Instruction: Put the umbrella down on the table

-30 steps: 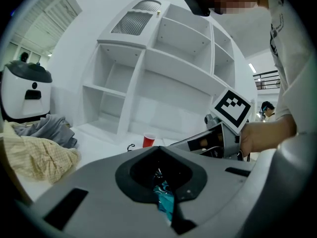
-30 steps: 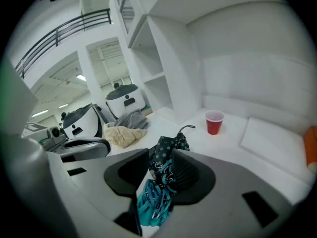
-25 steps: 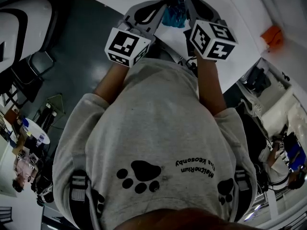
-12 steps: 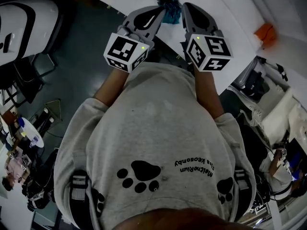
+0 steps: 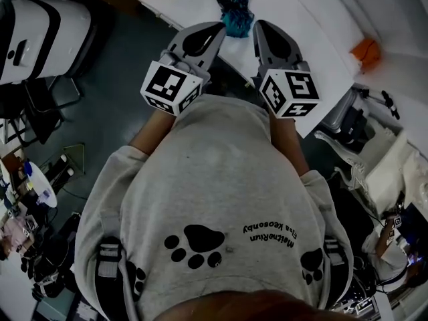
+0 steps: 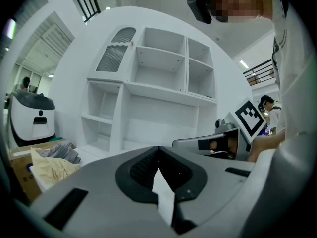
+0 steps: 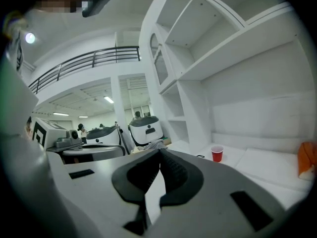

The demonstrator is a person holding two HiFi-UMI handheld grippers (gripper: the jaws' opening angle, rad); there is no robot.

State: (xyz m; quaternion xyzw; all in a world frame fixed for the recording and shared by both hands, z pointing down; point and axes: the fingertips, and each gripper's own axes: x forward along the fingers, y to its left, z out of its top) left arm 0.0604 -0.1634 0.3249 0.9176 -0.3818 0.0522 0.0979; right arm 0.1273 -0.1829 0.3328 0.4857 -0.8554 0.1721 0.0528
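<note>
The folded umbrella [image 5: 233,5], dark with a teal part, lies on the white table [image 5: 294,5] near its front edge in the head view. My left gripper [image 5: 215,29] and right gripper [image 5: 258,27] are held side by side just short of it, one to each side, and touch nothing. Both are shut and empty. In the left gripper view the pads of the left gripper [image 6: 158,151] meet at the tip. In the right gripper view the right gripper [image 7: 159,153] looks the same. The umbrella is in neither gripper view.
A white shelf unit [image 6: 163,83] stands behind the table. A red cup [image 7: 217,153] and an orange object [image 5: 366,49] sit on the table to the right. A cardboard box with cloth [image 6: 42,162] and a white machine [image 5: 40,19] are at the left.
Both grippers have drawn back from beside the umbrella and risen. The umbrella stays on the table, now beyond their tips.
</note>
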